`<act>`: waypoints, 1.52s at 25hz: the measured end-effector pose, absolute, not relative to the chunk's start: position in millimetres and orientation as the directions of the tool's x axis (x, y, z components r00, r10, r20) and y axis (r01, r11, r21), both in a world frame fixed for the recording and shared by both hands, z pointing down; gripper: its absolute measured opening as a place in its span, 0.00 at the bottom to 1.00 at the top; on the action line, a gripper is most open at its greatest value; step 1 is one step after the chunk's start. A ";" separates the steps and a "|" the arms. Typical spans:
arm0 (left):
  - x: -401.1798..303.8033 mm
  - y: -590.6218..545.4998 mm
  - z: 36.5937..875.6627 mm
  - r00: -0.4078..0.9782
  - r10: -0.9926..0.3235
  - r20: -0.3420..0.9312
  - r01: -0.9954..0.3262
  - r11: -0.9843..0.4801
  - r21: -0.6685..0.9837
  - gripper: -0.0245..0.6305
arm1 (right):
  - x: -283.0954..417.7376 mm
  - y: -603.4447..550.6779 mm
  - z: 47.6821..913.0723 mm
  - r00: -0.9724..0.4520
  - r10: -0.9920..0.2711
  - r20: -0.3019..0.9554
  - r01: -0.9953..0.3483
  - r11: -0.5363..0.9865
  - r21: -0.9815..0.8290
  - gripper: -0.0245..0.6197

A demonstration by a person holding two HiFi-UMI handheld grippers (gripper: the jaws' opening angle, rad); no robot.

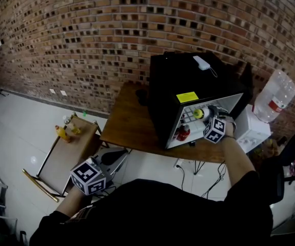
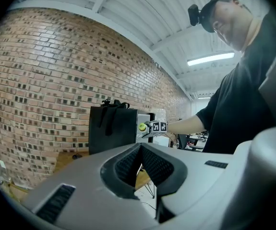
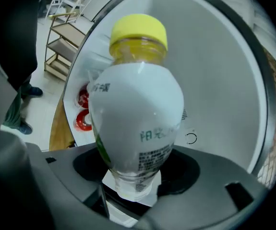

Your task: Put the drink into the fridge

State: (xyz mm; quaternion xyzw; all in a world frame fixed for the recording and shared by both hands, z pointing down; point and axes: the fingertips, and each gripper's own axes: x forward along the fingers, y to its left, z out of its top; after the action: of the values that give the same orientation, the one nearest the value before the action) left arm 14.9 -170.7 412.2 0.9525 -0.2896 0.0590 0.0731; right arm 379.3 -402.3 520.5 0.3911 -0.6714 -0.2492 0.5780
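Note:
A black mini fridge (image 1: 188, 81) stands on a wooden table (image 1: 129, 124) with its door open toward me. My right gripper (image 1: 204, 116) is shut on a drink bottle (image 1: 198, 114) and holds it at the fridge opening. In the right gripper view the bottle (image 3: 135, 114) has a yellow cap and a white label, and it fills the space between the jaws of the right gripper (image 3: 133, 174). Red cans (image 3: 82, 119) sit lower inside the fridge. My left gripper (image 1: 111, 160) hangs low near my body, shut with nothing in it. The left gripper (image 2: 140, 147) points toward the fridge (image 2: 111, 128).
A small white object (image 1: 202, 63) lies on the fridge top. A water dispenser with a large bottle (image 1: 274, 96) stands right of the table. A low wooden rack (image 1: 67, 137) with bottles is on the floor at left. A brick wall runs behind.

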 end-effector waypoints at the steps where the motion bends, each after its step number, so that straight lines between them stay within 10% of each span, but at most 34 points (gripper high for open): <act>1: 13.5 -170.9 412.6 0.823 -0.546 0.156 -0.564 -0.819 0.106 0.03 | 381.3 -406.0 525.6 -0.004 -0.805 0.593 -0.206 0.581 0.788 0.50; 12: 9.0 -169.6 416.2 0.817 -0.554 0.159 -0.573 -0.812 0.111 0.03 | 390.6 -421.7 557.5 0.155 -0.763 0.628 0.059 0.642 0.765 0.54; 16: 8.4 -166.7 414.9 0.819 -0.553 0.156 -0.571 -0.813 0.113 0.03 | 379.4 -434.9 526.9 0.131 -0.808 0.574 0.063 0.585 0.809 0.42; 38: 30.1 -154.6 417.0 0.862 -0.482 0.158 -0.501 -0.858 0.114 0.03 | 434.1 -376.2 575.4 0.187 -0.749 0.635 -0.125 0.623 0.772 0.42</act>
State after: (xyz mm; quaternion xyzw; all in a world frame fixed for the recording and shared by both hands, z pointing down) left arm 30.1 -154.6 417.0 0.9619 -0.2553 0.0621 0.0755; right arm 434.1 -376.2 575.4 0.3679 -0.5945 -0.2304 0.6769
